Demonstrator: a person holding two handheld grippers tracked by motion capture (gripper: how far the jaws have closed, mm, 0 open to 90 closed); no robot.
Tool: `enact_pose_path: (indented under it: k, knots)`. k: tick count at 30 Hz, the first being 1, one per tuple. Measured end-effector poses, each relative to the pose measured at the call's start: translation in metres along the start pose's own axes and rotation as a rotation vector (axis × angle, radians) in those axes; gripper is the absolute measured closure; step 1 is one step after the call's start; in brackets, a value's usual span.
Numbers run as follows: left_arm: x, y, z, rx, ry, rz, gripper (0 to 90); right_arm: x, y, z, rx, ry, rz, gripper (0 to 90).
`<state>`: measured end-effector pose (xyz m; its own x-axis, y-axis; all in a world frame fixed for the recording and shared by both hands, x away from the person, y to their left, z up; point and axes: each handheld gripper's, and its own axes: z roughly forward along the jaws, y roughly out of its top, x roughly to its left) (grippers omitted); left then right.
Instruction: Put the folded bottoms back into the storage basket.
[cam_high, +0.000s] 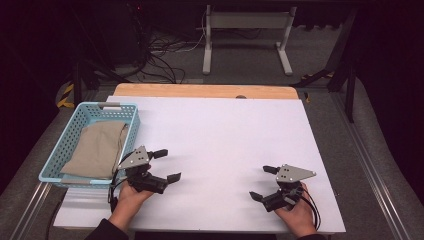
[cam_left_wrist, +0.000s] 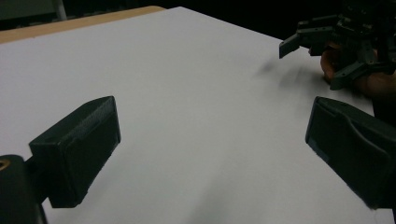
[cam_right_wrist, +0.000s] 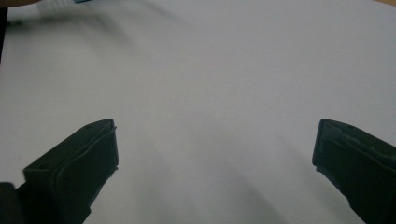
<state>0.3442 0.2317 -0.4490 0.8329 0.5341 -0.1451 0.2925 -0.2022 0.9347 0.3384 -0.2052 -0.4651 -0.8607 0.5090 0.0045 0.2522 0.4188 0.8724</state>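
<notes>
My left gripper (cam_high: 167, 165) rests low over the white table top (cam_high: 220, 140) near its front left, jaws wide open and pointing right, with nothing between them. My right gripper (cam_high: 263, 182) sits near the front right, jaws open and pointing left, also holding nothing. In the left gripper view my open jaws frame bare white surface, and the right gripper (cam_left_wrist: 306, 58) with the hand holding it appears at the upper right. The right gripper view has its two black jaws spread apart over bare white surface. A light blue basket (cam_high: 80, 125) at the table's left edge holds a folded beige cloth (cam_high: 97, 147).
A strip of wooden table (cam_high: 205, 90) shows beyond the white surface's far edge. Behind it are a white desk frame (cam_high: 247, 35) and tangled cables (cam_high: 155, 55) on the floor. Metal rails run along both sides of the table.
</notes>
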Motion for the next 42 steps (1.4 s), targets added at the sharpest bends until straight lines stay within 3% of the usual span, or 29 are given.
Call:
enact_pose_path:
  k: [8,19,24,32,42]
  knots:
    - [-0.001,-0.01,0.009,0.034,-0.002,0.031,2.8,0.001,0.0,0.0,-0.003,0.003,-0.001,1.0]
    - [-0.001,-0.019,0.018,0.088,-0.02,0.031,1.0,0.001,0.0,0.0,-0.008,0.008,-0.002,1.0]
    - [0.002,-0.02,0.019,0.096,-0.013,0.01,0.0,0.001,0.0,0.0,-0.009,0.012,-0.002,0.9]
    - [0.0,-0.019,0.02,0.106,-0.003,0.024,0.0,0.0,0.0,-0.001,-0.014,0.016,0.0,0.8]
    - [0.0,-0.017,0.019,0.09,-0.018,0.01,0.0,0.001,0.0,0.0,-0.012,0.018,-0.003,0.8]
